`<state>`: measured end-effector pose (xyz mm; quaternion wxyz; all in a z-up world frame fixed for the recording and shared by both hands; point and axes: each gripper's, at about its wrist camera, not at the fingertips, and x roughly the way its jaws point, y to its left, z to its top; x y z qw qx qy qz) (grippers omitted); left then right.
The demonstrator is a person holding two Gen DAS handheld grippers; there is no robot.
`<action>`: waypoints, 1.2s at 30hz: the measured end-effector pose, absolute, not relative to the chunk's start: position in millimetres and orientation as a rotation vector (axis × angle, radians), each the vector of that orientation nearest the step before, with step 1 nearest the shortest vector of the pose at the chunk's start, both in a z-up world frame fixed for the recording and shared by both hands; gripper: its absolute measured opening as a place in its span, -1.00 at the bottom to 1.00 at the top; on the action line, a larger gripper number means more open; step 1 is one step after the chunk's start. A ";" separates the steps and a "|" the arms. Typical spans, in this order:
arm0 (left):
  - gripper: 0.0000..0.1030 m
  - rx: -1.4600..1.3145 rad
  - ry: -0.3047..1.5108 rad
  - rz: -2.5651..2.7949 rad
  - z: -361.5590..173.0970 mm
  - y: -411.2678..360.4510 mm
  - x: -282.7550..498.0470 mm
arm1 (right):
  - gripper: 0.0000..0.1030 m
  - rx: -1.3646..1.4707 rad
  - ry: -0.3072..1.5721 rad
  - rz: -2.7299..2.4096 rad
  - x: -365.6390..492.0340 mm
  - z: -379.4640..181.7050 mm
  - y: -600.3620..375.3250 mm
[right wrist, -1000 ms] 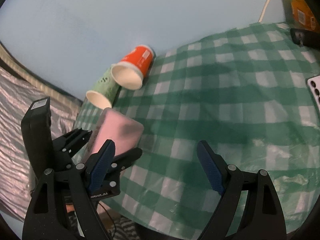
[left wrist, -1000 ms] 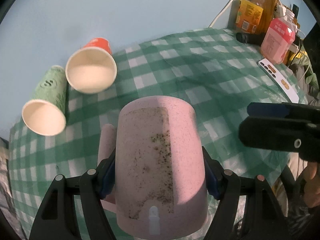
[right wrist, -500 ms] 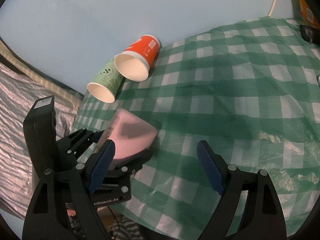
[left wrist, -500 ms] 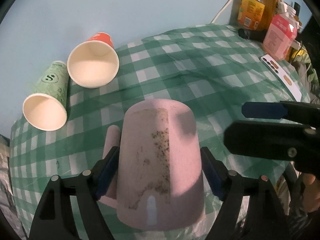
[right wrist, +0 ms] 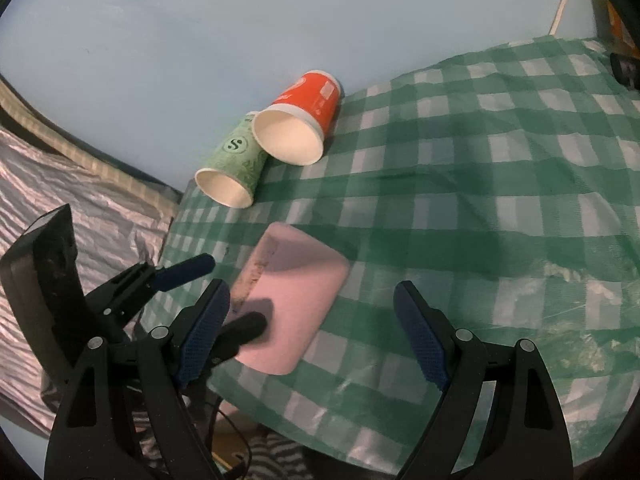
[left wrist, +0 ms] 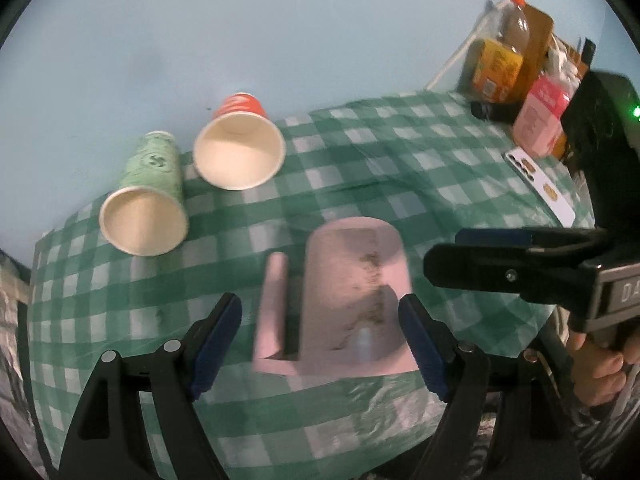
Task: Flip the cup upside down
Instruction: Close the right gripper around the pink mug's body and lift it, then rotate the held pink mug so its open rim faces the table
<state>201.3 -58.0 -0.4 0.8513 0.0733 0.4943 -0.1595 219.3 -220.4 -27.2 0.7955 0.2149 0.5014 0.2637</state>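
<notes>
A pink mug (left wrist: 352, 300) with a handle stands upside down, rim on the green checked tablecloth (left wrist: 360, 168) near the front edge. It also shows in the right wrist view (right wrist: 292, 300). My left gripper (left wrist: 320, 344) is open, its blue pads on either side of the mug with a gap on the left. It shows from the side in the right wrist view (right wrist: 224, 296). My right gripper (right wrist: 312, 344) is open and empty, hovering right of the mug; it also shows in the left wrist view (left wrist: 512, 256).
A red paper cup (left wrist: 240, 148) and a green paper cup (left wrist: 146, 200) lie on their sides at the back left. Bottles, a yellow box and a pink carton (left wrist: 540, 120) stand at the back right, with a phone (left wrist: 540, 184) beside them.
The left gripper has opened and let go of the pink mug, which now rests rim-down on the cloth. The left gripper has drawn back a little.
</notes>
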 end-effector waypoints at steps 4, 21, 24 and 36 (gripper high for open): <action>0.60 0.101 1.043 -0.320 -2.4 -37.0 203.6 | 0.66 0.463 1.101 0.555 221.0 -29.0 -209.2; 0.61 -0.074 1.024 -0.305 -11.7 20.0 213.9 | 0.66 0.529 1.238 0.471 248.9 -59.5 -166.3; 0.61 -0.092 1.024 -0.308 -18.0 24.4 218.1 | 0.66 0.518 1.252 0.451 252.6 -64.4 -160.8; 0.61 -0.162 1.009 -0.332 -26.8 31.4 220.8 | 0.56 0.445 1.300 0.398 263.4 -65.7 -150.4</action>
